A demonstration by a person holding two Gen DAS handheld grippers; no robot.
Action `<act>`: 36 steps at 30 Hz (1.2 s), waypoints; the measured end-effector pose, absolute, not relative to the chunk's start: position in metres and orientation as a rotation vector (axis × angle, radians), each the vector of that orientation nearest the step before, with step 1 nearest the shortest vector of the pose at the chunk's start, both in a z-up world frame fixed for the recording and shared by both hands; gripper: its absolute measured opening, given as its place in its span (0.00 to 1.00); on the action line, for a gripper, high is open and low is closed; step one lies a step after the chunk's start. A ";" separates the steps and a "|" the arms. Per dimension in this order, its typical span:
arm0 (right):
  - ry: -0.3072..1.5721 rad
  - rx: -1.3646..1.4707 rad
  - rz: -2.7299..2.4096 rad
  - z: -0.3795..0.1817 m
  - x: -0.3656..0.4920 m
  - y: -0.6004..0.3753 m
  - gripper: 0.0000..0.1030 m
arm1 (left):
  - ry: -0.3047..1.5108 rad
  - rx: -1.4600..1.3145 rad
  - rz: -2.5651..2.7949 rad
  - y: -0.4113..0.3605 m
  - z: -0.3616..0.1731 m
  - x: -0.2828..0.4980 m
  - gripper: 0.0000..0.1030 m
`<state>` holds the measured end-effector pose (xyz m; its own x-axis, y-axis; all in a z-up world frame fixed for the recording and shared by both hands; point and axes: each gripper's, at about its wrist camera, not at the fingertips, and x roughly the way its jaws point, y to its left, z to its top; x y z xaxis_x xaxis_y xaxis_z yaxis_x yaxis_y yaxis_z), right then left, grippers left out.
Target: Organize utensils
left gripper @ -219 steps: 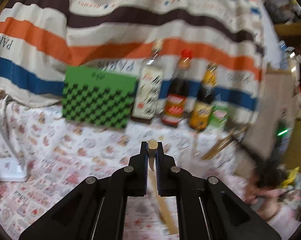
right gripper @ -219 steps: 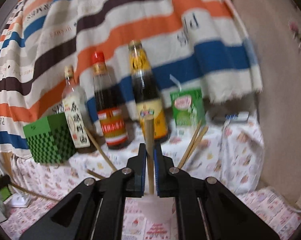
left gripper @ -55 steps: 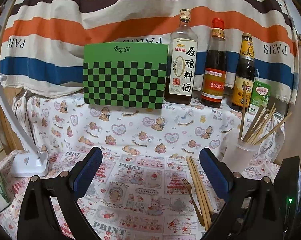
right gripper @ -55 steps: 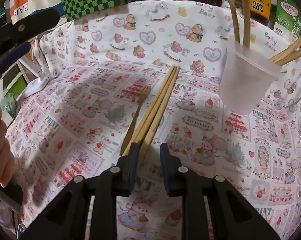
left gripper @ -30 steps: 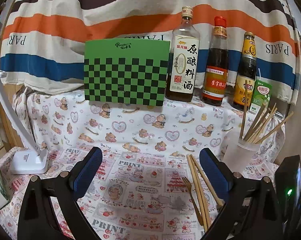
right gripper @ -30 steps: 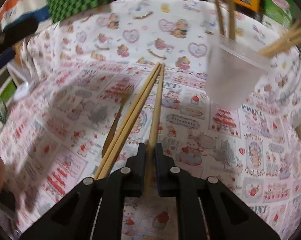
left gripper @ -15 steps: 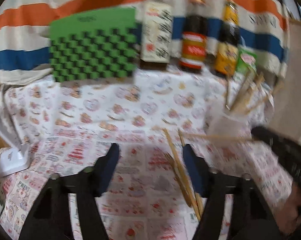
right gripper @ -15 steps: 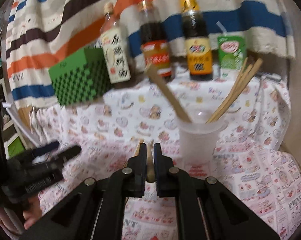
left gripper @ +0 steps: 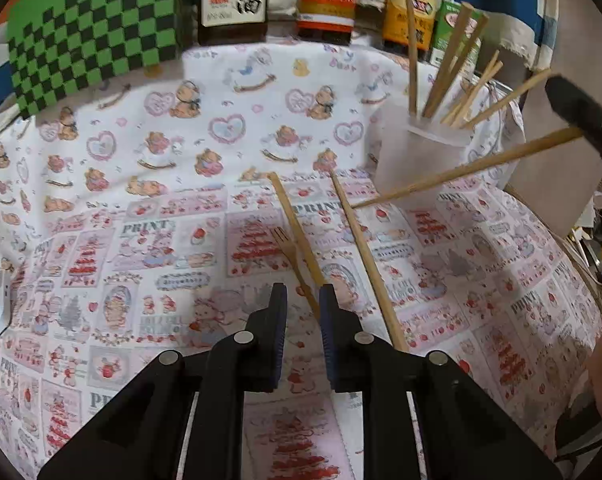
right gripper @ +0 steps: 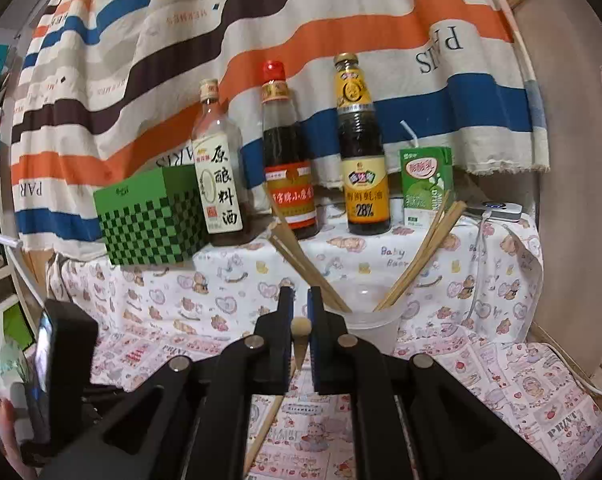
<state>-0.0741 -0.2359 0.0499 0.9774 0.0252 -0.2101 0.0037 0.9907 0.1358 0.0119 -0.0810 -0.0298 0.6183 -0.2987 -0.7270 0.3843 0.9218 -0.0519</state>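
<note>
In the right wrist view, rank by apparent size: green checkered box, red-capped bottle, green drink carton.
1. green checkered box and red-capped bottle: box wider, bottle taller, too close to rank.
2. green drink carton, clearly smallest.

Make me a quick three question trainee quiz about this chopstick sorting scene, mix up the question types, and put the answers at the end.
1. True or false: the right hand-held gripper is shut on a chopstick.
2. Multiple choice: the left hand-held gripper is (A) shut on the wooden fork, (B) open above the cloth with the fork's handle between its fingers, (C) inside the plastic cup.
3. Fill in: apart from the fork, ___ chopsticks lie loose on the printed tablecloth.

Key:
1. True; the stick's end shows between the pads.
2. B.
3. Two: the nearer loose chopstick and the farther loose chopstick.
</note>
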 end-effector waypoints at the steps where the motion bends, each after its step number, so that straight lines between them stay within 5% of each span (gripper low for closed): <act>1: 0.205 0.141 0.003 0.051 -0.075 -0.237 0.06 | 0.822 0.116 -0.409 -0.084 -0.031 0.011 0.15; 27: 0.231 0.139 -0.039 0.048 -0.066 -0.244 0.06 | 0.898 0.280 -0.552 -0.137 -0.056 -0.015 0.23; 29: 0.238 0.156 -0.040 0.047 -0.064 -0.247 0.06 | 0.906 0.265 -0.549 -0.134 -0.056 -0.013 0.10; 36: 0.169 0.232 -0.029 0.060 -0.077 -0.264 0.06 | 0.863 0.152 -0.510 -0.113 -0.036 -0.009 0.06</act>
